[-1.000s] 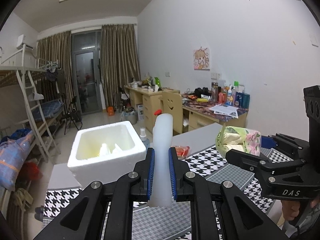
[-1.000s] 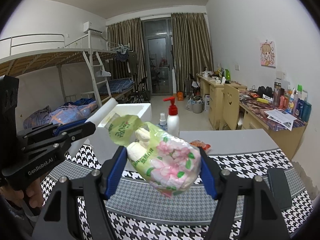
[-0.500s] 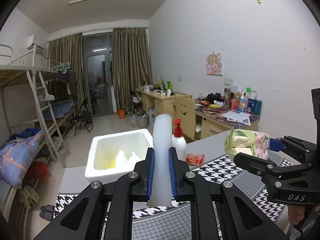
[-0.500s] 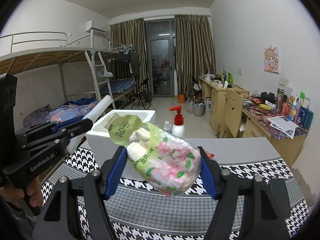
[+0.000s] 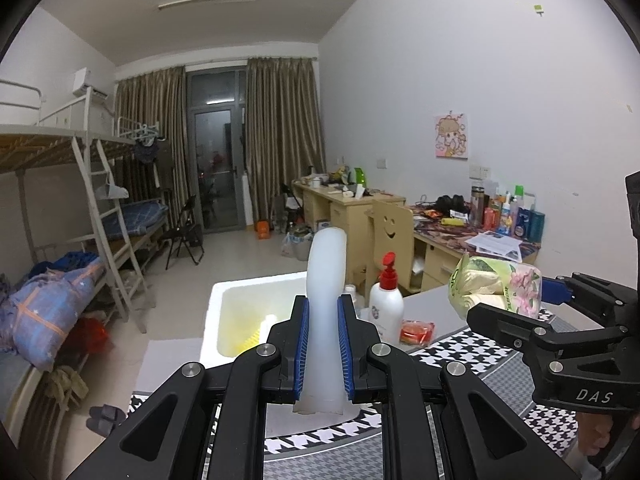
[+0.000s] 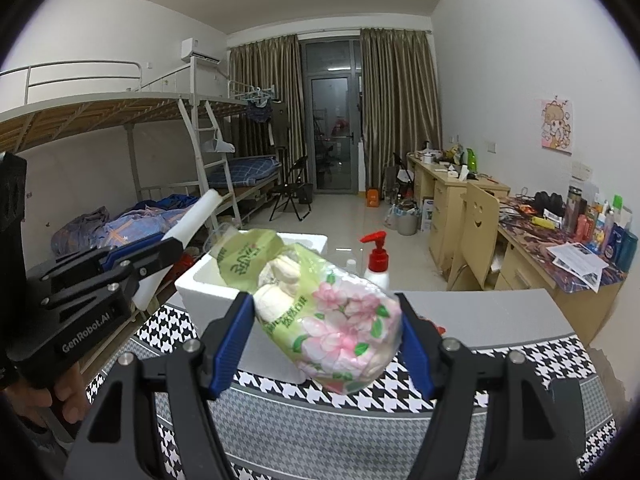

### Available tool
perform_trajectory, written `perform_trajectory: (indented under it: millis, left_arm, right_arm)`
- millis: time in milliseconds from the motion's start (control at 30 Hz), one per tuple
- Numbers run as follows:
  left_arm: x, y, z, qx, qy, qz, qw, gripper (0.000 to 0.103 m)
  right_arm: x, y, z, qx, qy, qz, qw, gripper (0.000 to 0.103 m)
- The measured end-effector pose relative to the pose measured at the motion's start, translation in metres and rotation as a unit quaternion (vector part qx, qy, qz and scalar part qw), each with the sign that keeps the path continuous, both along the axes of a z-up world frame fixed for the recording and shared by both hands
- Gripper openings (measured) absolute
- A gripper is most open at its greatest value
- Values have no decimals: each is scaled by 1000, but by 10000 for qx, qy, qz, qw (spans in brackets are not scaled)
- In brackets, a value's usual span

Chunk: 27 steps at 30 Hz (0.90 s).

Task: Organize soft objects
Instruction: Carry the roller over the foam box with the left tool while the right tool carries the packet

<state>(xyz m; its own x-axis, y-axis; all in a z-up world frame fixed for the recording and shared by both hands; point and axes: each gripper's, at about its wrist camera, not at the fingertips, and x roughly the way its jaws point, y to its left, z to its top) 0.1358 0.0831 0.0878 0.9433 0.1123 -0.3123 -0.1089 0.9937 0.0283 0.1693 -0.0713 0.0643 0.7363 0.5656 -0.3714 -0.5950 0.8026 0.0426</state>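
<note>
Both grippers higher vs before: L [image 5: 323,344] clamped on foam tube [image 5: 325,280], R [image 6: 326,344] on tissue pack [image 6: 340,320].

Bunk beds [image 6: 168,148], desks [image 5: 344,204], curtained door [image 6: 332,136]

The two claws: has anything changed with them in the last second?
Both rose and swung: the foam box slid rightward in the left view, and the pump bottle came into sight. Left claw still pinches the white tube; right claw still holds the floral bag.
</note>
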Motion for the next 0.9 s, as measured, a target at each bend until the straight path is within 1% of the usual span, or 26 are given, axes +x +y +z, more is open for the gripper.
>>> perform_trajectory:
  millis: [400,733,900]
  left_arm:
    - [9,17,2,11,4,270,9996,16]
    - [22,27,0,41,41,486,9988,16]
    - [31,35,-3,-14,99,603,9981,16]
  right_arm:
    - [16,18,1,-25,39,206,9998,73]
    - [30,36,4,-98,80,230,9997,73]
    - [39,45,4,-107,143,253,9995,73]
